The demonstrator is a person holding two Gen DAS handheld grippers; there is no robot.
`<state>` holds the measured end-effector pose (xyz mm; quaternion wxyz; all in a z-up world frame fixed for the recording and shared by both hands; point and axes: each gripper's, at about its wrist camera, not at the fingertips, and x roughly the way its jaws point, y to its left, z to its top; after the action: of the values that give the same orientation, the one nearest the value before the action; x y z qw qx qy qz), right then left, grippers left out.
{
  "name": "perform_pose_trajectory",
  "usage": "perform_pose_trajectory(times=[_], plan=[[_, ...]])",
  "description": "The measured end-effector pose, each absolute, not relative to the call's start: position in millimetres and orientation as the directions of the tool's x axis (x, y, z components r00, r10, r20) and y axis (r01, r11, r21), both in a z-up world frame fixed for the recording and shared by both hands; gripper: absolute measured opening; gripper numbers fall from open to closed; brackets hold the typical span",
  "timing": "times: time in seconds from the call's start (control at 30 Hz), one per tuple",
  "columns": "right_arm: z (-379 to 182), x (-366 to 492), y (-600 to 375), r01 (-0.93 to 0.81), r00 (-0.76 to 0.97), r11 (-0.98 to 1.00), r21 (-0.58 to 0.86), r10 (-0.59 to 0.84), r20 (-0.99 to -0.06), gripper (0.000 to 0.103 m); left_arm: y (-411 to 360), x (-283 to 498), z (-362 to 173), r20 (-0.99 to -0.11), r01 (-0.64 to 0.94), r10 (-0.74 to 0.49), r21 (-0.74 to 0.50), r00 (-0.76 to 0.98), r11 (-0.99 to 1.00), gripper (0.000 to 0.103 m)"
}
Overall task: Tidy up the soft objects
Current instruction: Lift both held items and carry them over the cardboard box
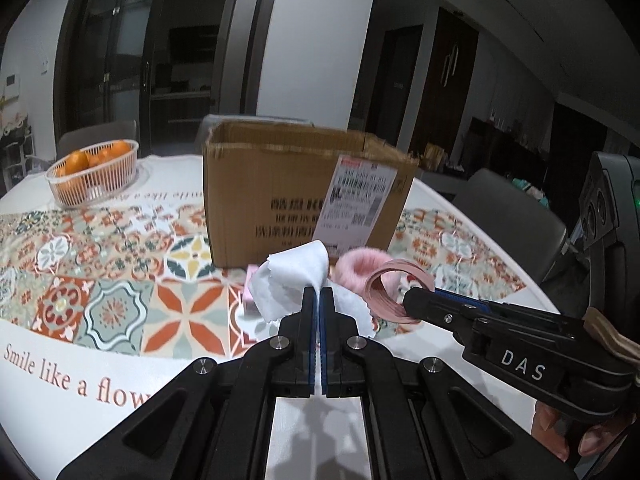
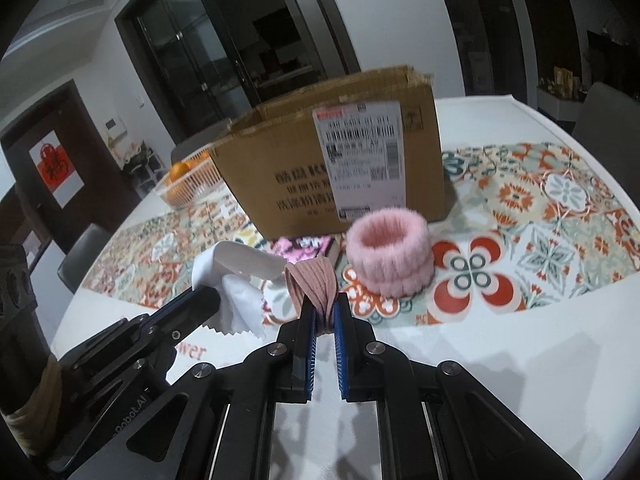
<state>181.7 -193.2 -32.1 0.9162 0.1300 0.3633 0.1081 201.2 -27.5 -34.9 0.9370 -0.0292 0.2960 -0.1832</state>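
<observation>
My left gripper is shut on a white cloth with pinked edges, held above the table; it also shows in the right wrist view. My right gripper is shut on a dusty-pink ribbed headband, seen as a loop in the left wrist view. A fluffy pink wristband stands on the table just beyond, in front of an open cardboard box. The box also shows in the left wrist view.
A pink patterned packet lies by the box's front. A white basket of oranges stands at the far left on the patterned tablecloth. Grey chairs ring the round table.
</observation>
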Motion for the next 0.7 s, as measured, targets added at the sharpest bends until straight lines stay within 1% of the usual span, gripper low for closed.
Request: perform_pose_trajectory(times=[0.7], plan=[[38, 180, -192, -0.122, 0.827, 0.939, 0.323, 0.276, -0.49, 0.01, -20, 204, 32, -0.386, 0.356, -0.374, -0.119, 0.843, 0.927, 0.003]])
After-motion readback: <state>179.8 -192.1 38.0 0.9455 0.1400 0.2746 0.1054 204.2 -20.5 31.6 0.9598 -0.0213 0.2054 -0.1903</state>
